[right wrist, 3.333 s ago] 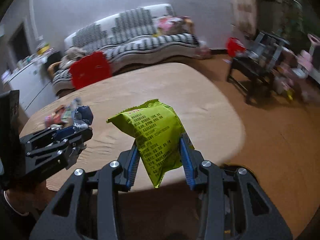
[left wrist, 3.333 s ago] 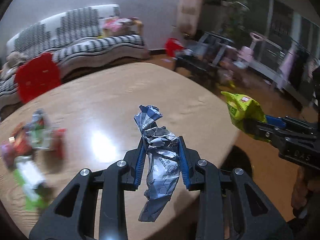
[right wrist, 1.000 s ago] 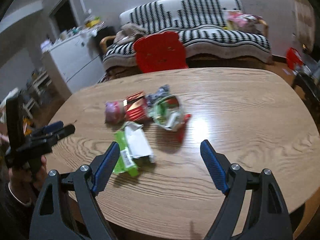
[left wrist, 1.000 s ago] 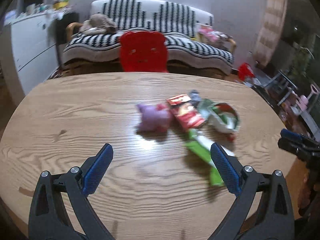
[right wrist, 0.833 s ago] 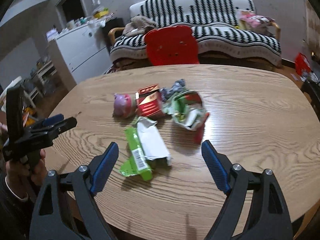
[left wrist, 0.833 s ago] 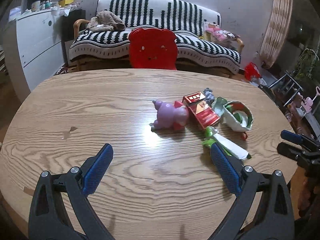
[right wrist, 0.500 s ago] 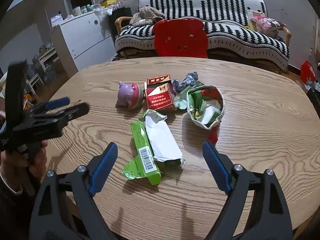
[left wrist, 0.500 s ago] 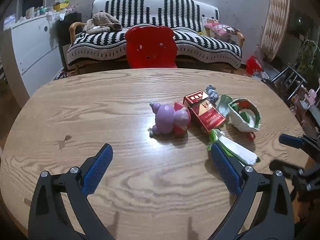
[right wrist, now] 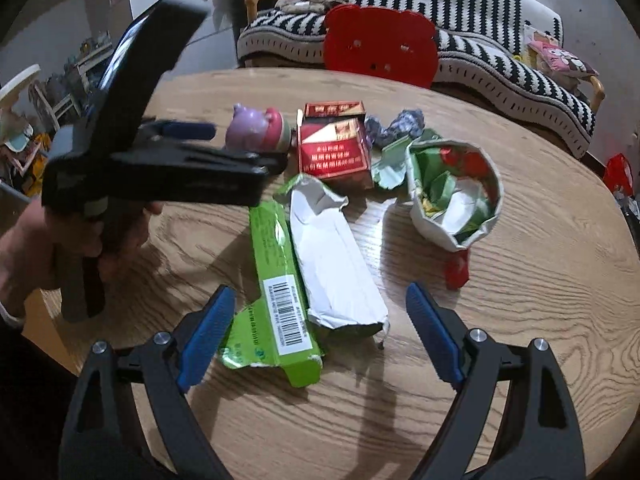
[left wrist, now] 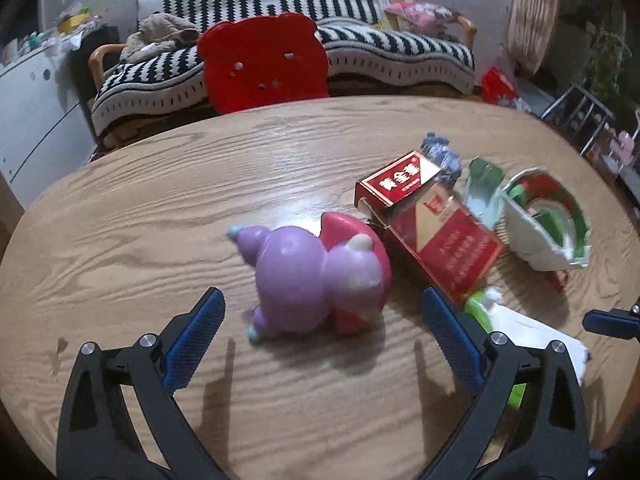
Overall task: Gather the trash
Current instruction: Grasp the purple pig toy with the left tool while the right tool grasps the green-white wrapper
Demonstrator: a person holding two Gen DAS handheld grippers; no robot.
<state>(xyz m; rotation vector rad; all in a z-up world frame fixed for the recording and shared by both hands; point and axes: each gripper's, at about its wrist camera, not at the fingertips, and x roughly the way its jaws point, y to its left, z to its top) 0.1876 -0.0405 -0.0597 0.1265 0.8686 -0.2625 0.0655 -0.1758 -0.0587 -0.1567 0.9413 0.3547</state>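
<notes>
A pile of trash lies on the round wooden table [left wrist: 140,220]. My left gripper [left wrist: 322,336] is open and low over the table, with a purple and pink pig toy [left wrist: 316,276] lying just ahead between its fingers. Right of the toy are a red cigarette box [left wrist: 432,232], a crumpled blue wrapper [left wrist: 440,152] and a crumpled white, green and red bag [left wrist: 544,224]. My right gripper [right wrist: 320,336] is open around the near end of a torn green and white wrapper [right wrist: 304,268]. The pads touch nothing.
A red bear-shaped chair back [left wrist: 262,64] stands behind the table, with a striped sofa [left wrist: 360,52] beyond it. A white cabinet [left wrist: 28,112] is at the left. A hand [right wrist: 24,248] holds the left gripper at the table's near-left edge. A small red scrap [right wrist: 458,270] lies below the bag.
Earlier each gripper held a wrapper; both are now empty. Over the last second both came down closer to the pile, the left towards the pig toy, the right over the green wrapper.
</notes>
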